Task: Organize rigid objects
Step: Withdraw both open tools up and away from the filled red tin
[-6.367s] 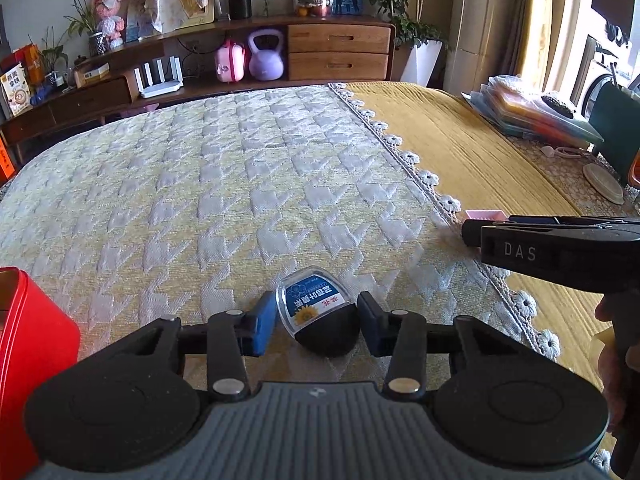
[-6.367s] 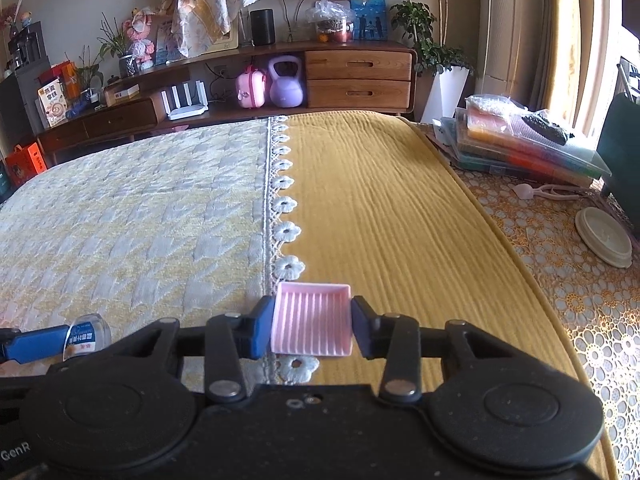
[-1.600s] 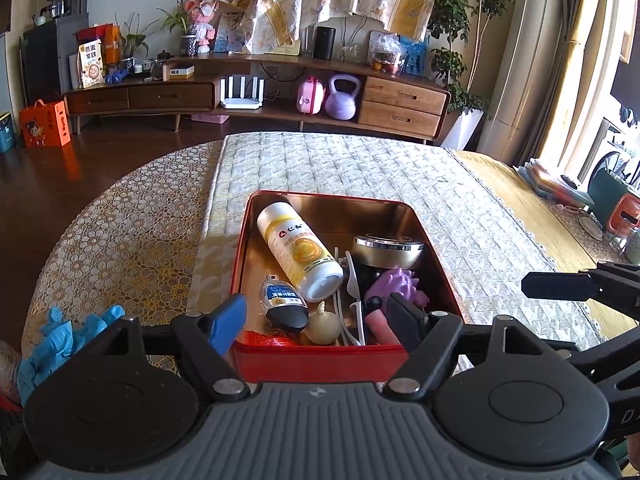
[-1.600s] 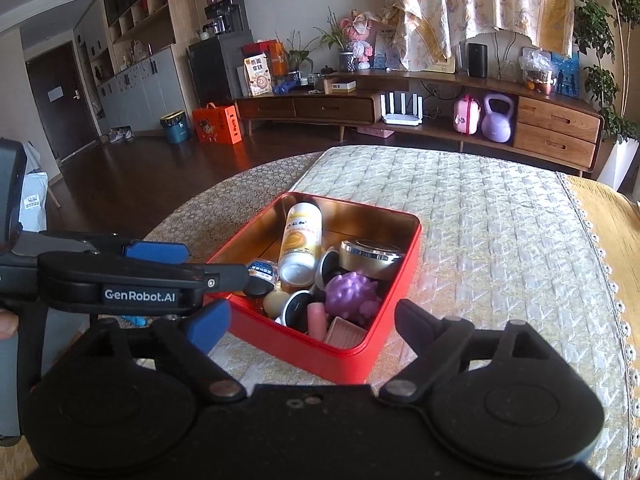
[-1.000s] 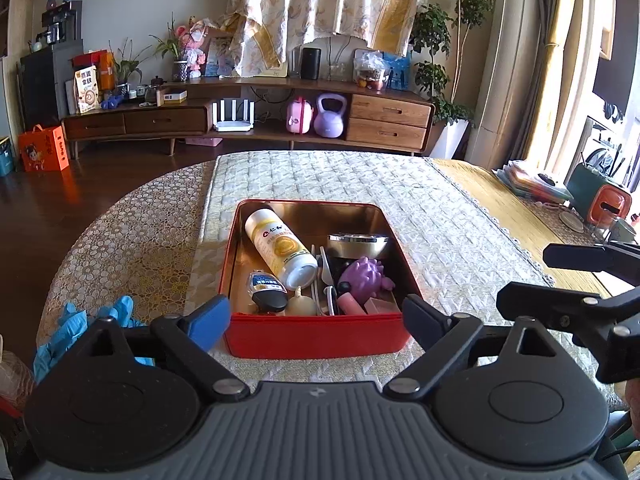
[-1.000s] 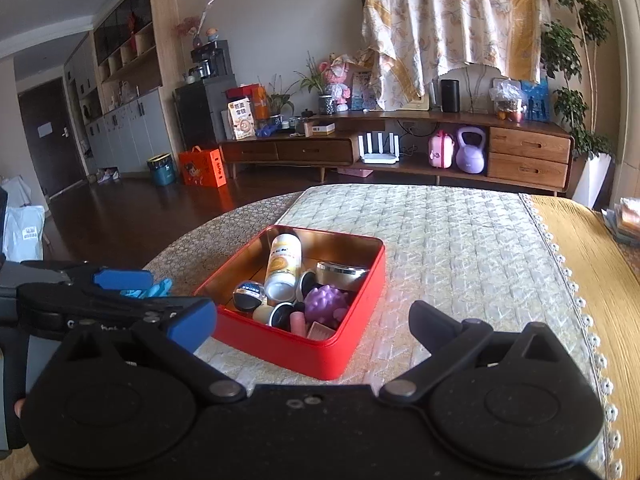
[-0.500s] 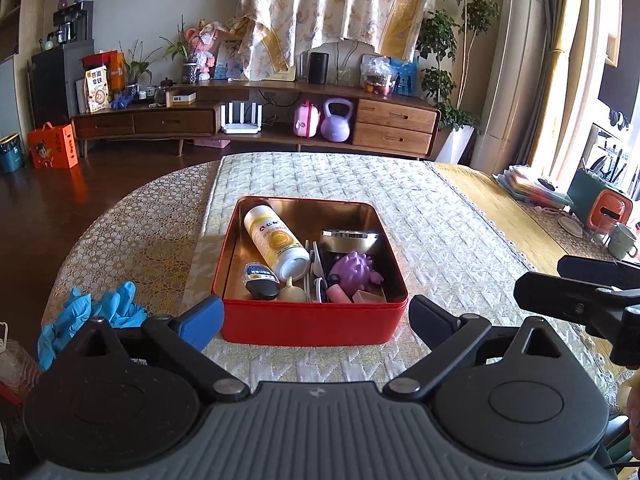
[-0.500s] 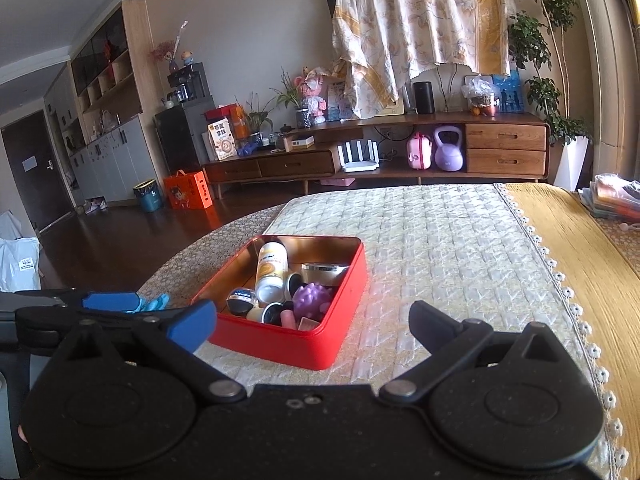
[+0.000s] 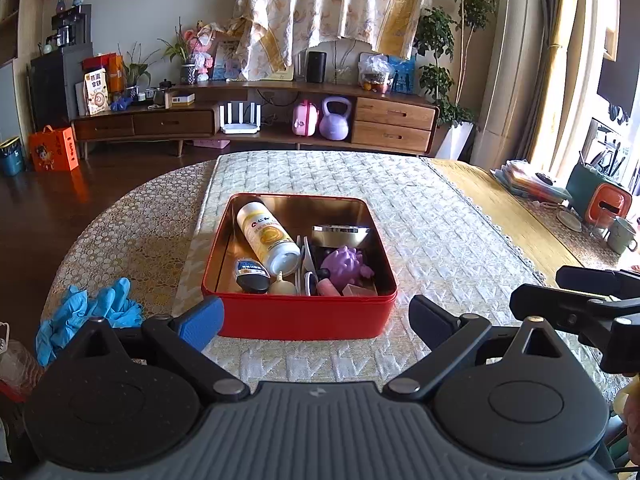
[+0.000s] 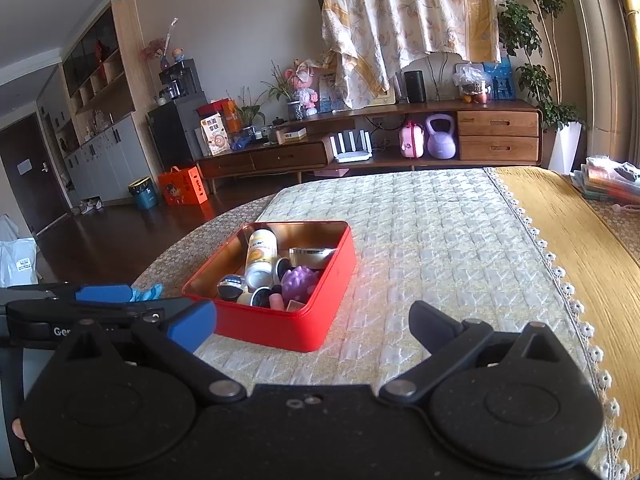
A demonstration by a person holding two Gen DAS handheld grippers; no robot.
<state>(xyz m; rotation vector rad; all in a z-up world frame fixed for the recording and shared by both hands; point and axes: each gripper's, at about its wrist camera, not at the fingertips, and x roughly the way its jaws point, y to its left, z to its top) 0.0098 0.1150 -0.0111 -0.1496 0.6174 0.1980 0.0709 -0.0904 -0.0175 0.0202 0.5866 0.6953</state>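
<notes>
A red tin box point(image 9: 300, 318) point(image 10: 280, 330) sits on the patterned tablecloth. Inside lie a white bottle with a yellow label point(image 9: 266, 238) point(image 10: 261, 258), a small dark bottle with a blue label point(image 9: 250, 276), a purple spiky ball point(image 9: 345, 266) point(image 10: 299, 279), a pink tray point(image 9: 356, 290), a metal dish point(image 9: 340, 236) and other small items. My left gripper point(image 9: 316, 320) is open and empty, held back from the box's near wall. My right gripper point(image 10: 312, 320) is open and empty, to the right of the box and behind it.
Blue gloves point(image 9: 86, 312) lie on the lace cloth left of the box. A yellow runner point(image 10: 568, 236) covers the table's right side. A mug point(image 9: 622, 234), a red-and-green box point(image 9: 600, 198) and stacked folders point(image 9: 528, 180) stand at the far right. A wooden sideboard point(image 9: 256, 120) is beyond.
Both grippers have drawn back and up from the red box, which now looks smaller. Earlier they held the dark bottle and the pink tray; both now lie in the box.
</notes>
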